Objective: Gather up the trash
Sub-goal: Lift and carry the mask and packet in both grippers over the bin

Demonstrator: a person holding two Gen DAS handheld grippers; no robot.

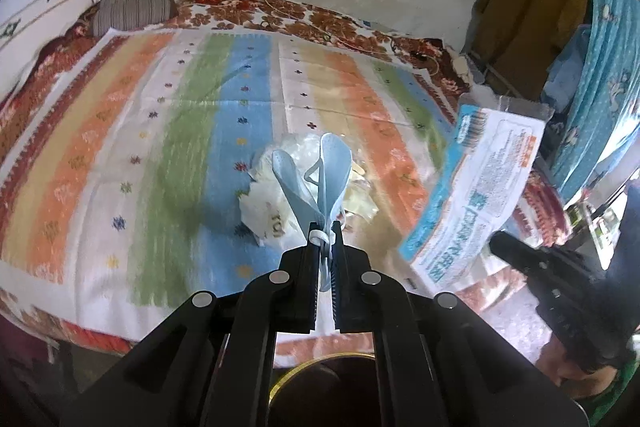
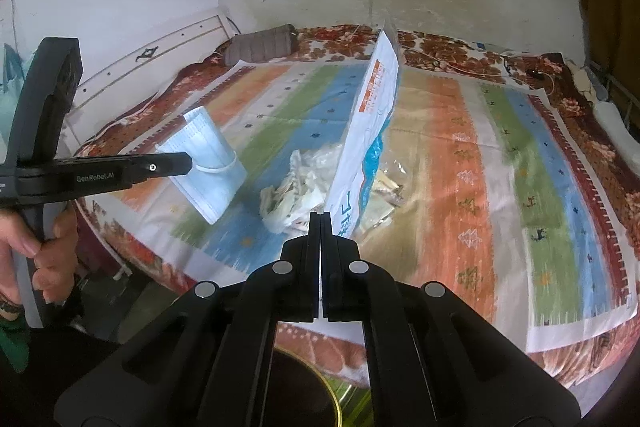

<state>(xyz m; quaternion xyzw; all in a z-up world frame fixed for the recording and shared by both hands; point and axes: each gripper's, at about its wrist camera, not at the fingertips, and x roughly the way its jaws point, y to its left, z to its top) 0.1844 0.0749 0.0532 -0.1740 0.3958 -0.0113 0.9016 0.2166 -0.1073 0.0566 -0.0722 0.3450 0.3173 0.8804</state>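
Left hand-held gripper [image 1: 325, 230] clamps a folded blue face mask [image 1: 320, 183], held above the striped bed cover [image 1: 168, 131]. Right hand-held gripper [image 2: 321, 219] pinches a blue-and-white printed plastic bag [image 2: 372, 131], upright. Crumpled wrappers [image 2: 292, 191] lie on the bed between them, near its front edge.

The left gripper [image 1: 325, 227] is pinching a folded pale-blue face mask [image 1: 320, 179], its jaws closing on the mask's lower edge and white ear loop. The mask is standing up above crumpled plastic wrappers [image 1: 276, 203] lying on the striped bed cover [image 1: 160, 131]. To the right, the right gripper [image 1: 500, 247] is holding a blue-and-white printed package [image 1: 480, 195] tilted over the bed.
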